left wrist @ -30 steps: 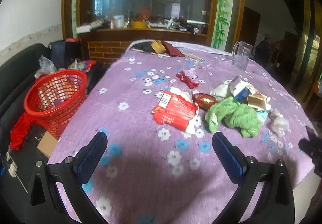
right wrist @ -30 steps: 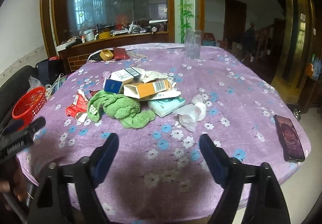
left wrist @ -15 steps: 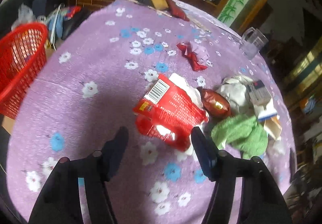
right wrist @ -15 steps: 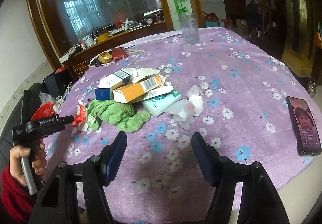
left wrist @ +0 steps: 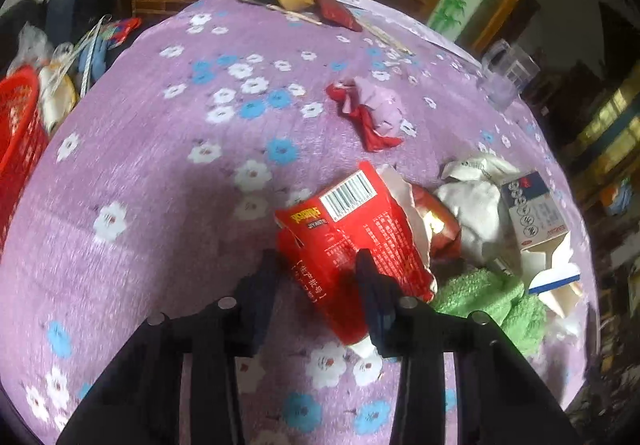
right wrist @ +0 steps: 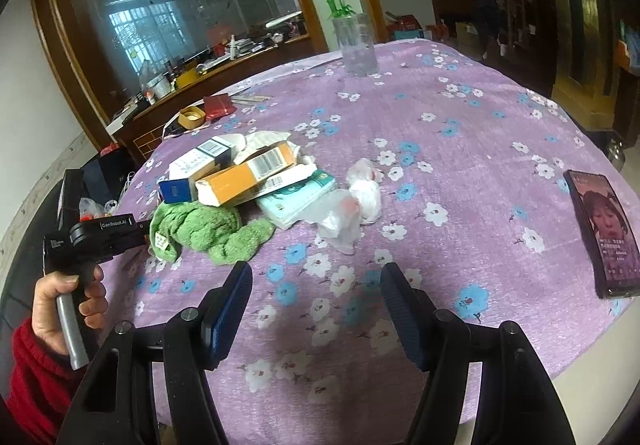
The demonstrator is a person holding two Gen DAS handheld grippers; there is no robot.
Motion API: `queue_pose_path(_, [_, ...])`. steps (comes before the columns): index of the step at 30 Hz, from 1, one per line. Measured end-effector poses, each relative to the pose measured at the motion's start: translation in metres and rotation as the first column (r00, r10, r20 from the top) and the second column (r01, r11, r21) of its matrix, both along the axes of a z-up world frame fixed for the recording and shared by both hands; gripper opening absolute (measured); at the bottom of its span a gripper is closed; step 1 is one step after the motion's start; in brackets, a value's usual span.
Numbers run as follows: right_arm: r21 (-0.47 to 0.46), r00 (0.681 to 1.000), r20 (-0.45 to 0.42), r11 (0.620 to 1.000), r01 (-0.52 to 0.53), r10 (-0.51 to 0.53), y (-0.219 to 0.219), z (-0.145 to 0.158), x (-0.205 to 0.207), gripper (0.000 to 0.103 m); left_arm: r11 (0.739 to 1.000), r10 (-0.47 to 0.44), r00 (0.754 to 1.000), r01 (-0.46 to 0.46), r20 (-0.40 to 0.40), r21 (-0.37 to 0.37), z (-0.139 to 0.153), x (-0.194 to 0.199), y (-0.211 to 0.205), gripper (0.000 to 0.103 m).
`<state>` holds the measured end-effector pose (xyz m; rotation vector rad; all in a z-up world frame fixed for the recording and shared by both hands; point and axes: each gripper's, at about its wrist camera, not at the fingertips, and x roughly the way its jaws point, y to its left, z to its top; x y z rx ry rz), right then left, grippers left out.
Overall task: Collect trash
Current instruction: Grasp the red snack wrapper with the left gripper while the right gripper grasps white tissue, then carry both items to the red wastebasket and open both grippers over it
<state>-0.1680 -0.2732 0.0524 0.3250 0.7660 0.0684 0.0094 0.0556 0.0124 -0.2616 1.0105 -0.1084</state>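
The left gripper (left wrist: 318,265), wide apart above the table a second ago, has dropped and narrowed its jaws around the red carton (left wrist: 352,241) just left of the green cloth (left wrist: 488,301), apparently gripping it, so the lift toward the red basket (left wrist: 18,141) looks next, while the right gripper (right wrist: 316,277) hangs spread.

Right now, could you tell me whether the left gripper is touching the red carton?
Touching. The left wrist view shows the left gripper closed around the red carton, both fingers pressing its sides.

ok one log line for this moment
left gripper: closing around red packet | right gripper: open, idle | red basket: table's left
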Motion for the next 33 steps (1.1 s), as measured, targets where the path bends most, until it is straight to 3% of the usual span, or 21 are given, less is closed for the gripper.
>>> queue_pose_path(2, [0.019, 1.000, -0.008, 1.000, 0.012, -0.012, -0.006, -0.001, 0.003, 0.071, 1.000, -0.017, 1.000, 0.017, 0.005, 0.012, 0.000, 0.001, -0.004, 0.049])
queue_pose_path(5, [0.076, 1.000, -0.026, 0.997, 0.019, -0.017, -0.016, -0.003, 0.009, 0.071, 0.998, -0.034, 0.999, 0.033, 0.024, 0.056, 0.000, 0.002, -0.013, 0.051])
queue_pose_path(6, [0.096, 0.999, -0.032, 0.995, 0.019, -0.016, -0.018, -0.004, 0.011, 0.071, 0.994, -0.050, 0.998, 0.046, 0.039, 0.097, -0.001, 0.002, -0.018, 0.047])
queue_pose_path(7, [0.116, 0.999, -0.039, 0.993, 0.021, -0.017, -0.021, -0.005, 0.014, 0.071, 0.990, -0.063, 0.996, 0.055, 0.056, 0.129, -0.001, 0.002, -0.022, 0.036])
queue_pose_path(8, [0.133, 0.999, -0.045, 0.991, 0.024, -0.018, -0.023, -0.005, 0.016, 0.071, 0.990, -0.071, 0.995, 0.062, 0.073, 0.127, -0.001, 0.000, -0.023, 0.031])
queue_pose_path(14, [0.228, 0.995, -0.087, 0.972, 0.064, -0.045, -0.043, -0.007, 0.042, 0.071, 0.989, -0.080, 0.984, 0.059, 0.157, 0.134, 0.012, -0.015, -0.016, 0.018])
queue_pose_path(18, [0.235, 0.991, -0.125, 0.969, 0.082, -0.053, -0.045, -0.013, 0.067, 0.070, 0.986, -0.105, 0.973, 0.075, 0.203, 0.149, 0.023, -0.028, -0.011, 0.016])
queue_pose_path(24, [0.224, 0.979, -0.194, 0.969, 0.103, -0.059, -0.041, -0.033, 0.104, 0.061, 0.989, -0.098, 0.969, 0.070, 0.228, 0.128, 0.031, -0.040, 0.001, 0.016])
queue_pose_path(29, [0.211, 0.964, -0.253, 0.968, 0.133, -0.077, -0.042, -0.052, 0.127, 0.059, 0.988, -0.089, 0.947, 0.046, 0.308, 0.145, 0.042, -0.060, 0.004, 0.016])
queue_pose_path(33, [0.163, 0.968, -0.242, 0.980, 0.115, -0.073, -0.034, -0.051, 0.129, 0.049, 0.985, -0.098, 0.933, 0.040, 0.345, 0.170, 0.046, -0.073, -0.001, 0.016])
